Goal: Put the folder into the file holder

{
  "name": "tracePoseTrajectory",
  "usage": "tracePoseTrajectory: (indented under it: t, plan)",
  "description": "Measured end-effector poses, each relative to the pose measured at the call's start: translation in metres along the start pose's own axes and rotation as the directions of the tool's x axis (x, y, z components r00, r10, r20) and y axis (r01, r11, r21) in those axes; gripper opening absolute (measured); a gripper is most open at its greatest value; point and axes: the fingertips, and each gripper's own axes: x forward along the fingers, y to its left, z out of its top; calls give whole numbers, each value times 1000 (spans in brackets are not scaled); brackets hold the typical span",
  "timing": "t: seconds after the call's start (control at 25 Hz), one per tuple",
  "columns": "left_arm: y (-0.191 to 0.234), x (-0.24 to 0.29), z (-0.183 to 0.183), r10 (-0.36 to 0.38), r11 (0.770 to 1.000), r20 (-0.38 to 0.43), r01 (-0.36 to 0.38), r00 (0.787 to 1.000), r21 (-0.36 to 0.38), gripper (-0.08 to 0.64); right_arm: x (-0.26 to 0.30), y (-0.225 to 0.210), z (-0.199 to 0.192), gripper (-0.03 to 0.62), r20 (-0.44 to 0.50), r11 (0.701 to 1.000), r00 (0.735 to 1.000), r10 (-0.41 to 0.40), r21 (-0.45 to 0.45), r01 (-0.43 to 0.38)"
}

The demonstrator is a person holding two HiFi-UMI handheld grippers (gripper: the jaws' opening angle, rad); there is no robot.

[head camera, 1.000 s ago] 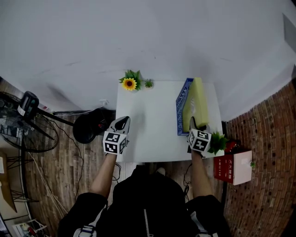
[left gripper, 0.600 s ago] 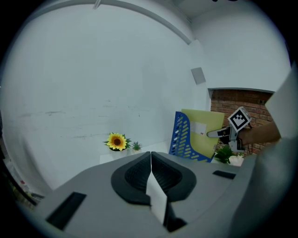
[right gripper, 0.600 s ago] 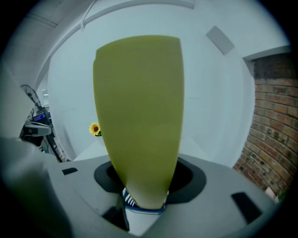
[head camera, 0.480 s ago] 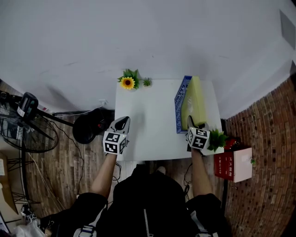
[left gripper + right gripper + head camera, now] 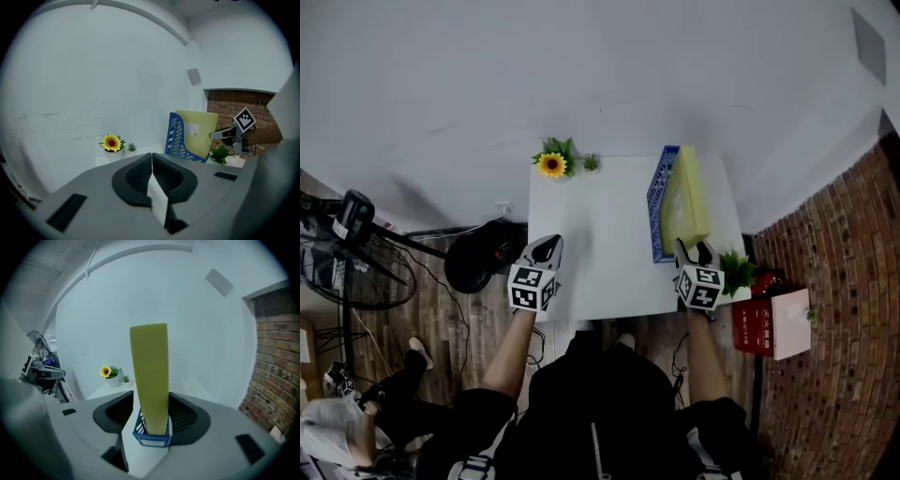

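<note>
1. Standing upright in the blue perforated plastic file holder (image 5: 657, 199), the pale yellow flat folder (image 5: 685, 195) already sits in its slot, and the holder rests on the white table (image 5: 600, 234).
2. The right gripper (image 5: 693, 249) is just at the near end of the file holder. Its jaws have just been opening and now stand wide; the folder's edge is between them, but the pads do not press on it.
3. The left gripper (image 5: 547, 247) is well apart from the file holder, with its jaws pressed together on nothing.
4. I judge the folder to be light and thin, stiff along its edge but easy to bend across its face, with a smooth and rather slippery cover.
5. If it needs a correction, the best hold seems to be the near upright edge above the file holder's rim, pinching both faces gently.
6. The file holder looks light too, so a hard push could slide it.
</note>
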Motion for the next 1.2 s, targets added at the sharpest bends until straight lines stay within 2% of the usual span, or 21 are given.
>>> tracePoseTrajectory:
  t: [0.2,0.36,0.4,0.44,0.56,0.76,0.92,1.2]
  plan:
    - [-13,4,2,-28,1000,4,28,1000,9,25,-24,-4,-16,203,1,998,1000,-12,56,12]
    - [-25,8,6,-52,998,16,51,999,20,25,-43,-11,-30,74,10,996,999,-51,79,50]
    - [-28,9,7,-57,998,19,57,998,22,25,-47,-12,-34,25,5,995,998,-56,84,55]
    - [-30,10,8,-62,998,20,62,998,25,25,-50,-12,-38,9,-6,995,998,-58,85,58]
    - [-36,12,9,-71,997,21,70,997,34,25,-55,-7,-47,9,-33,995,999,-41,85,44]
    - [-43,12,11,-81,996,22,80,996,43,25,-63,14,-47,9,-19,997,999,37,62,-36]
    - [-46,12,17,-86,995,35,84,996,48,25,-64,34,-28,9,16,997,997,75,10,-75]
    - [-48,7,35,-85,995,76,81,993,59,25,-67,54,19,9,121,991,984,133,-23,-131]
